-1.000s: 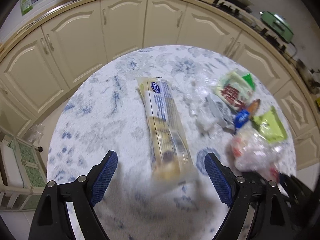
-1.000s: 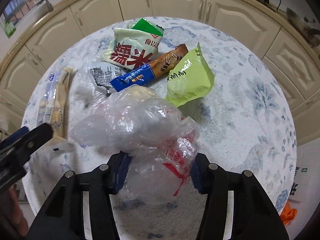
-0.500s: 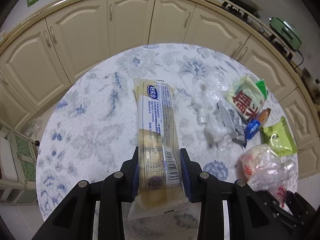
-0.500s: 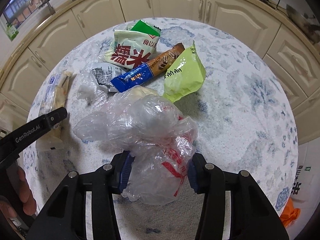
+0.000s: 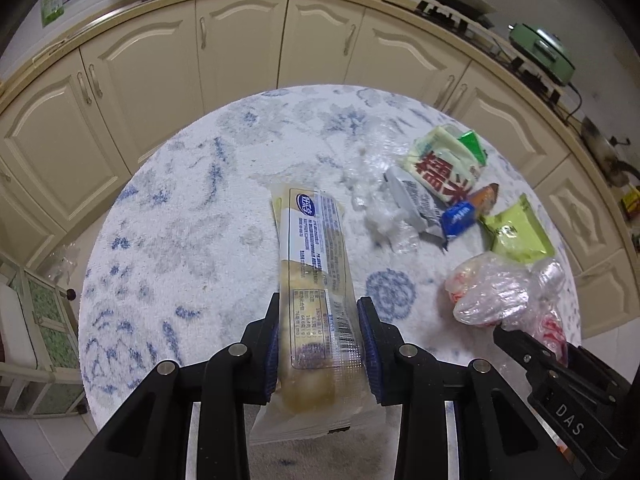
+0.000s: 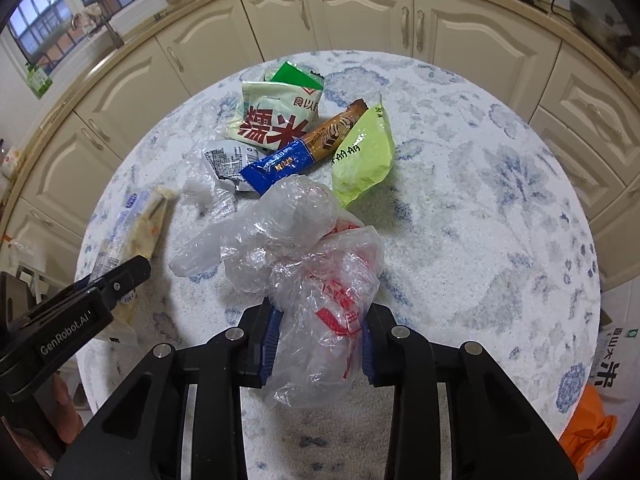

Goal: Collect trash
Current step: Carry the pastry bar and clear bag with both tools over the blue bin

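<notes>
My left gripper (image 5: 319, 344) is shut on a long clear bread wrapper (image 5: 316, 280) with a blue logo, its far end reaching over the round table (image 5: 180, 240). My right gripper (image 6: 318, 344) is shut on a crumpled clear plastic bag (image 6: 304, 256) with red print. That bag also shows at the right in the left wrist view (image 5: 504, 296). The bread wrapper shows at the left in the right wrist view (image 6: 136, 232), with the left gripper's finger over it.
More trash lies at the table's middle: a cream packet with red characters (image 6: 276, 120), a blue and brown bar wrapper (image 6: 304, 148), a lime green packet (image 6: 364, 152), a silver wrapper (image 6: 228, 160), clear film (image 6: 208, 196). Cream kitchen cabinets (image 5: 240, 48) ring the table.
My left gripper went from wide open around the bread wrapper to shut on it. My right gripper tightened a little on the plastic bag.
</notes>
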Tool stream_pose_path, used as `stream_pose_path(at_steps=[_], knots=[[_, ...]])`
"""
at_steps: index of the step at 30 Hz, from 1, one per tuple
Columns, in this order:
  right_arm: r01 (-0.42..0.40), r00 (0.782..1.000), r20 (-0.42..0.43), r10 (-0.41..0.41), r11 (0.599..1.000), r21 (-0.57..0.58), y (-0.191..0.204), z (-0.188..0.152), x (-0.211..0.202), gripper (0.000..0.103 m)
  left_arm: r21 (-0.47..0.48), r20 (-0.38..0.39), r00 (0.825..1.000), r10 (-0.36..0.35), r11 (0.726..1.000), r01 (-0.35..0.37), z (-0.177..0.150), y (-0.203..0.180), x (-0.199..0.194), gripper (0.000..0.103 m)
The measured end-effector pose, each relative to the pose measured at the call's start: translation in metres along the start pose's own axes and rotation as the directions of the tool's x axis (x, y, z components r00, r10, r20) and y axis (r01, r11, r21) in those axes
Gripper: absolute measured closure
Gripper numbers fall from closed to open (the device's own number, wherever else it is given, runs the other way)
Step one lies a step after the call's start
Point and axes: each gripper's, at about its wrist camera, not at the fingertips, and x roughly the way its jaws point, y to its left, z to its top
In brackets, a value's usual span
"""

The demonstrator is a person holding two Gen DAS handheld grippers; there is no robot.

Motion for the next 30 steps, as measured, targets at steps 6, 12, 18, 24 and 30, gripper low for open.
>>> stream_pose_path(at_steps=[6, 12, 18, 24, 30], knots=[[-0.014, 0.999, 0.042, 0.013, 0.999, 0.034, -0.012, -0.004, -0.019, 0.072, 0.038, 0.038, 0.999, -0.003, 0.999, 0.002, -0.007, -0.016, -0.023, 0.072], [-0.013, 0.996, 0.087, 0.005, 0.996, 0.088, -0.036, -0.008, -0.04, 0.073, 0.098, 0.066, 0.998, -0.012, 0.995, 0.005, -0.015, -0.041, -0.041, 0.072], [-0.007, 0.991, 0.132, -0.016, 0.986, 0.169, -0.073, -0.016, -0.064, 0.073, 0.176, 0.073, 0.996, -0.05, 0.984, 0.036, -0.021, -0.077, -0.05, 0.072], [0.017, 0.986, 0.157, -0.062, 0.962, 0.271, -0.121, -0.031, -0.085, 0.072, 0.264, 0.053, 0.994, -0.095, 0.961, 0.078, -0.03, -0.125, -0.047, 0.072], [0.037, 0.979, 0.168, -0.112, 0.917, 0.396, -0.177, -0.052, -0.104, 0.072, 0.362, 0.008, 0.99, -0.142, 0.923, 0.13, -0.039, -0.179, -0.036, 0.072]])
